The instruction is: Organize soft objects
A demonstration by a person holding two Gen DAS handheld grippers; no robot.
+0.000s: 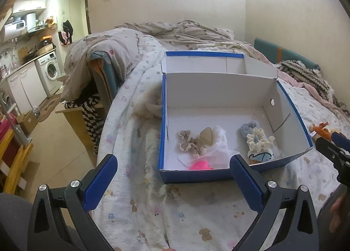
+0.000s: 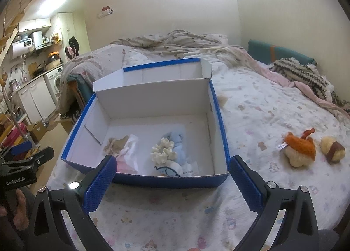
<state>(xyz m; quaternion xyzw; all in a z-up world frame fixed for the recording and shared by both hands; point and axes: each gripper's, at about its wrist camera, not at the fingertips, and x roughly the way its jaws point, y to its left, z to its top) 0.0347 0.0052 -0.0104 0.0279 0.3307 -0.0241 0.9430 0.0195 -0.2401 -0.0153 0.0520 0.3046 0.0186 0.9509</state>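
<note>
Quilted bed (image 2: 251,106), blue box (image 2: 153,179), orange plush (image 2: 300,149), acorn plush (image 2: 332,149)

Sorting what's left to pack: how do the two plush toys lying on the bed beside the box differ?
The orange plush is larger, orange on top with a cream underside and a paper tag; the brown-and-cream plush is smaller, rounder and shows no tag. The orange one lies nearer the blue box. Both rest on the bedspread, outside the box, ungripped.

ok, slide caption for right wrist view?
Open right gripper faces blue box of scrunchies; two plush toys wait on bed.
</note>
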